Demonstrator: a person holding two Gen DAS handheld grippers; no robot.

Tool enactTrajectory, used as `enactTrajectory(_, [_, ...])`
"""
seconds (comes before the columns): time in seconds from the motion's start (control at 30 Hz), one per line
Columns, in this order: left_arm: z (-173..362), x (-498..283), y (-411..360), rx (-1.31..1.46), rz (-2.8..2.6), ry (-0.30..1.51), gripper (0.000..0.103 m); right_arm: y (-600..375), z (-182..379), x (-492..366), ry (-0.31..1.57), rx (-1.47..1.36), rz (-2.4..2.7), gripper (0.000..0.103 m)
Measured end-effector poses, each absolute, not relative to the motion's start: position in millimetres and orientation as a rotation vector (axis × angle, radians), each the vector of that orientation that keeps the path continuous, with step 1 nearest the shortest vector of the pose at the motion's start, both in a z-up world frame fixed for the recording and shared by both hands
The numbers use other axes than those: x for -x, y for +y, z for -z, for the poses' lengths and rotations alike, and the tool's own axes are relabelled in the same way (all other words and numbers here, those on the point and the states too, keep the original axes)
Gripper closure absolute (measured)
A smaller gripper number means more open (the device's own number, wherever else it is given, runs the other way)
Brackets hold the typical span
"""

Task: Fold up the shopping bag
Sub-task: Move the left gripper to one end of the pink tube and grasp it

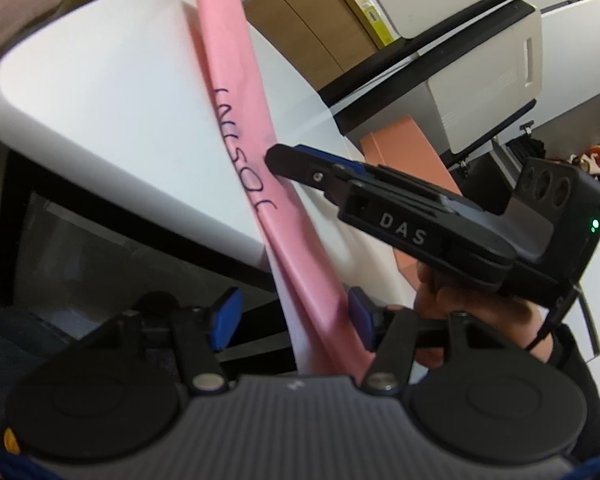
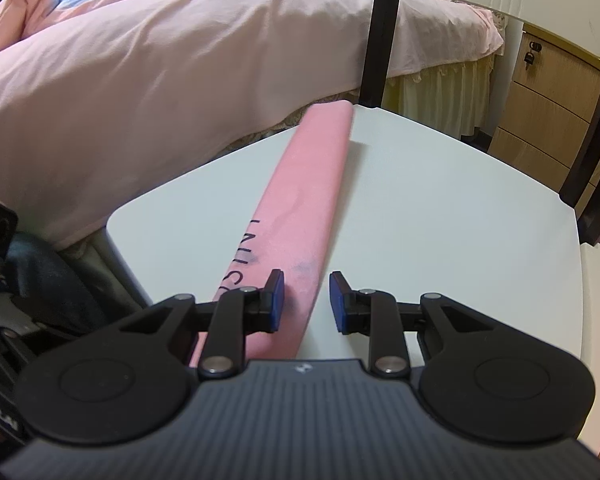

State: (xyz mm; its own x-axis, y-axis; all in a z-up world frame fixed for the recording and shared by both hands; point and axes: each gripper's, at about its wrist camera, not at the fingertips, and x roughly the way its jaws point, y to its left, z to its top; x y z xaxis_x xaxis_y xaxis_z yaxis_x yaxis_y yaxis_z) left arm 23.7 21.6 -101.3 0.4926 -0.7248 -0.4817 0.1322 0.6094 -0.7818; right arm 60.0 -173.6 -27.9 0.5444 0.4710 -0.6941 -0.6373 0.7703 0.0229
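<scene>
The pink shopping bag point(image 2: 300, 208) lies folded into a long strip on the bench point(image 2: 440, 216); crosswise folds remain. The left hand-held gripper point(image 1: 292, 320) stands apart around its near end, and the right hand-held gripper point(image 2: 306, 300) stands apart over its edge.

One pink folded bag point(image 2: 300, 216) (lettered), one white table point(image 2: 440, 208), two tools.

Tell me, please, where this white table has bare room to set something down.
Both sides of the long folded pink bag are bare: a wide patch of the white table between it and the black chair frame, and a narrower strip toward the pink-covered bed. The near end is crowded by both grippers.
</scene>
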Motion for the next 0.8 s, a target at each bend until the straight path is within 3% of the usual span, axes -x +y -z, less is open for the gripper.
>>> enactTrajectory(0.2, [109, -29, 15, 0.765, 0.61, 0.907, 0.046, -177, 29, -62, 0.763, 0.204, -0.665, 0.075])
enactTrajectory(0.3, [110, -29, 13, 0.779, 0.63, 0.89, 0.053, -176, 29, -62, 0.768, 0.2, -0.661, 0.075])
enactTrajectory(0.37, [110, -27, 14, 0.791, 0.642, 0.879, 0.063, -175, 28, -62, 0.772, 0.195, -0.658, 0.075])
enactTrajectory(0.5, [111, -24, 16, 0.821, 0.658, 0.876, 0.071, -176, 28, -61, 0.784, 0.184, -0.655, 0.075])
enactTrajectory(0.57, [112, -23, 17, 0.841, 0.671, 0.873, 0.085, -176, 28, -60, 0.789, 0.175, -0.656, 0.075])
enactTrajectory(0.8, [110, -14, 24, 0.856, 0.71, 0.855, 0.093, -180, 26, -59, 0.805, 0.146, -0.664, 0.074])
